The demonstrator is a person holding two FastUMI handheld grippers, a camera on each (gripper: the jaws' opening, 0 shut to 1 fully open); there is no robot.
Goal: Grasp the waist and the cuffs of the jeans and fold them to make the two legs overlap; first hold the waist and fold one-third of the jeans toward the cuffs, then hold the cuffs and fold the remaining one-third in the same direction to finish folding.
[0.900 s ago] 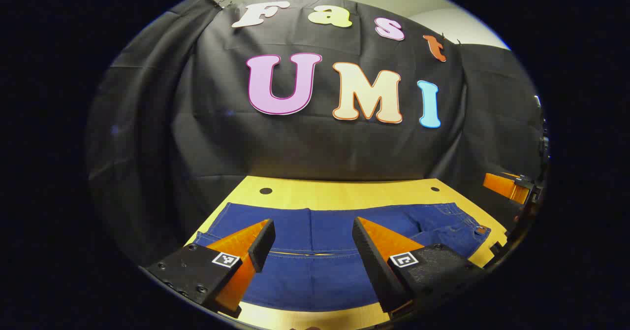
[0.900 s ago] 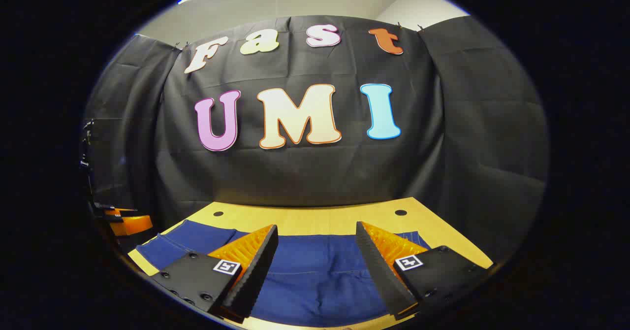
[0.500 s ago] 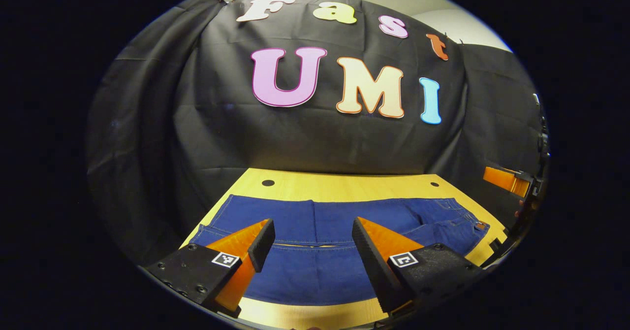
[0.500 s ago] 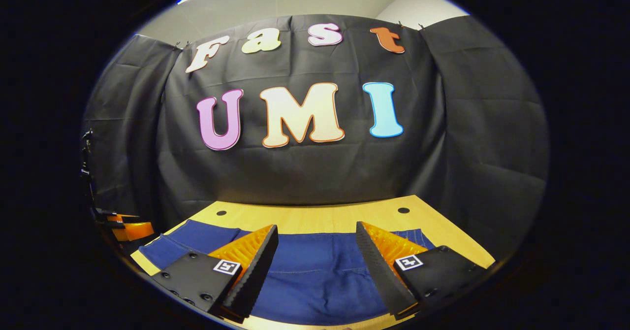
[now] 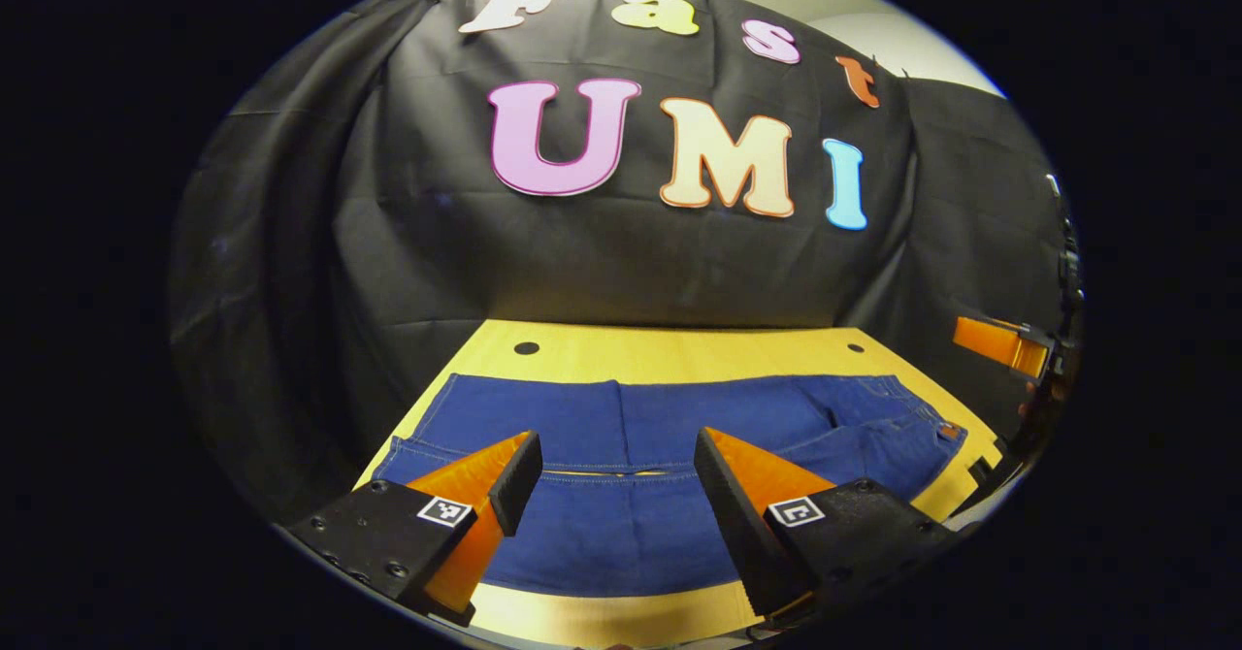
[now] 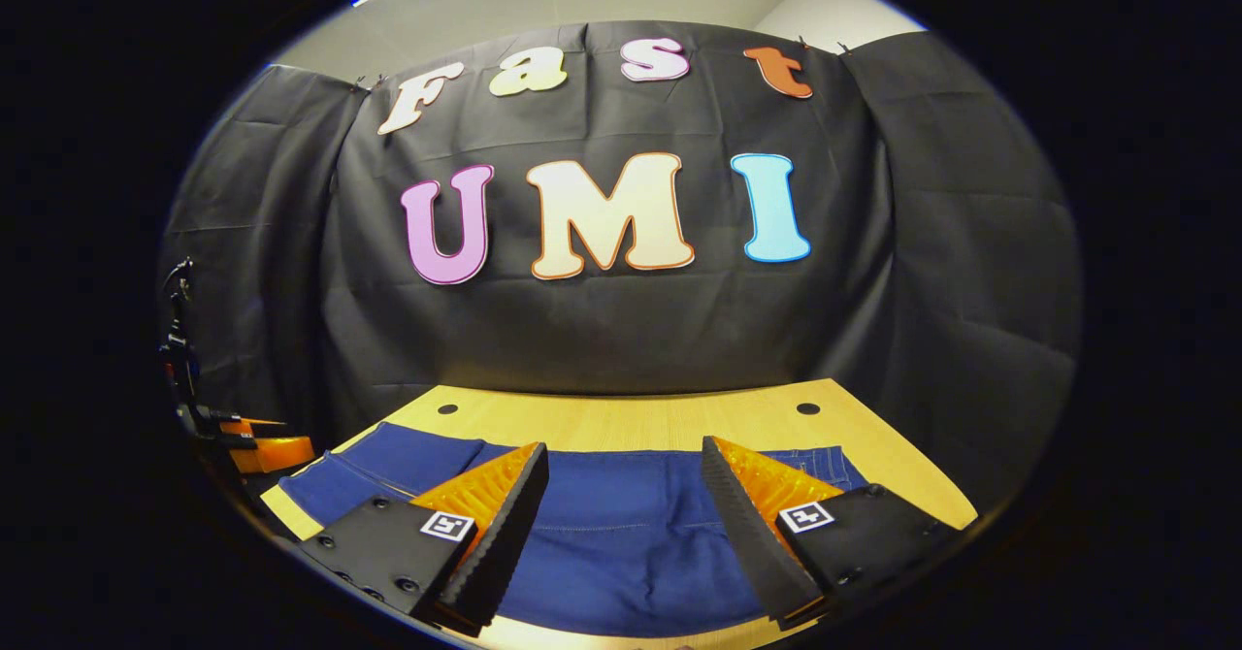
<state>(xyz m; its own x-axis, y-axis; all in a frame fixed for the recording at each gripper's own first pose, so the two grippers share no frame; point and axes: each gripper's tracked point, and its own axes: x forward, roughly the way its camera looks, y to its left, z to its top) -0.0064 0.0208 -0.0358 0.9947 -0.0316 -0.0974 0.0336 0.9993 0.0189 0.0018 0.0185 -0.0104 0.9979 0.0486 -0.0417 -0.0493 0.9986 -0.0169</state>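
Left claw [image 5: 611, 480] spread wide, nothing between fingers, hovering above near edge of jeans [image 5: 660, 437]; no contact seen. Right claw [image 6: 621, 495] likewise spread, empty, above jeans [image 6: 621, 524] toward the waist end.

Jeans flat on yellow worktop [image 5: 679, 354], unfolded: two legs side by side, one nearer, one farther, seam line between them running across. Long axis left–right, parallel to worktop's near edge, so crosswise to both claws' pointing direction.

Left to right in left claw view:
- cuffs [image 5: 412, 446] at left end, just left of and beyond left claw's left finger
- legs mid-span, directly ahead between fingers
- waist [image 5: 936, 432] at right end, with small tan patch, close to worktop's right edge
- right claw [image 5: 999, 347] seen far right, past waist, off to the side

In right claw view: cuff end [image 6: 330, 485] at far left, left claw [image 6: 262, 446] beside it; waist edge [image 6: 839, 461] just beyond right finger.

Judgement: nothing folded yet; first step (overlap legs) pending. Left claw nearer cuffs, right claw nearer waist, so natural split is cuffs left, waist right. Each target lies outboard of its claw, so sideways shift outward plus descent to near hem probably needed before pinching. Near-edge fabric lies flat on worktop; lower finger likely needs to slide under. Exact height above cloth not readable.
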